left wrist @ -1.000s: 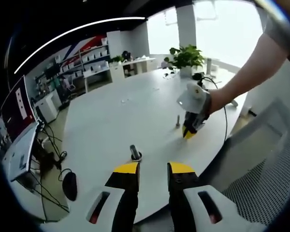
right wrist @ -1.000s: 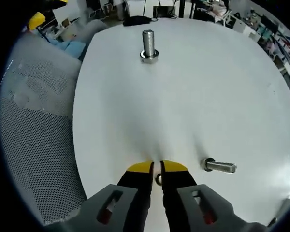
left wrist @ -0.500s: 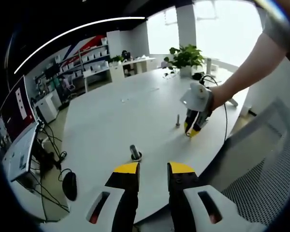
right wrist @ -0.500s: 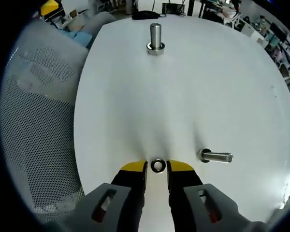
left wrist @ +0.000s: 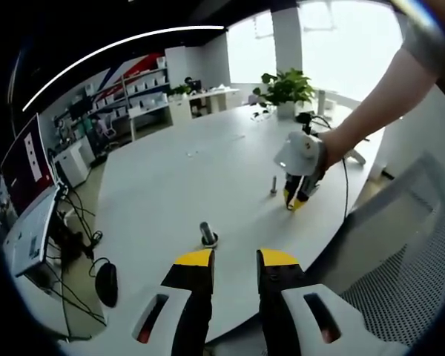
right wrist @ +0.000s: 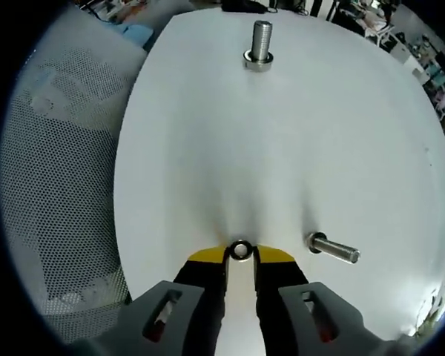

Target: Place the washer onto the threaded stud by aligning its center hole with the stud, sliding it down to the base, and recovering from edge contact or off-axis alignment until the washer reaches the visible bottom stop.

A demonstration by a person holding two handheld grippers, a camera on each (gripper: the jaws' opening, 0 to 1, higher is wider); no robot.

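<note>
A small steel washer point(right wrist: 241, 250) sits between the yellow tips of my right gripper point(right wrist: 241, 254), which is shut on it just above the white table point(right wrist: 282, 148). A thin stud point(right wrist: 332, 250) stands close by, to the right of those tips. A thick threaded stud point(right wrist: 259, 44) on a ringed base stands far ahead. In the left gripper view that thick stud point(left wrist: 207, 234) stands just beyond my left gripper point(left wrist: 233, 259), which is open with nothing in it. Farther off, a person's hand holds the right gripper point(left wrist: 297, 196) tip-down beside the thin stud point(left wrist: 274, 185).
A grey mesh chair point(right wrist: 59, 185) hugs the table's curved edge on the left; the same chair point(left wrist: 423, 245) is at the right of the left gripper view. A monitor point(left wrist: 22, 185) and a black mouse point(left wrist: 107, 284) lie off the table. A potted plant point(left wrist: 285, 87) stands at the far end.
The right gripper's jaws have spread wider than a second ago, and the washer now sits at their tips. The right view has tilted. The left gripper has stayed put.
</note>
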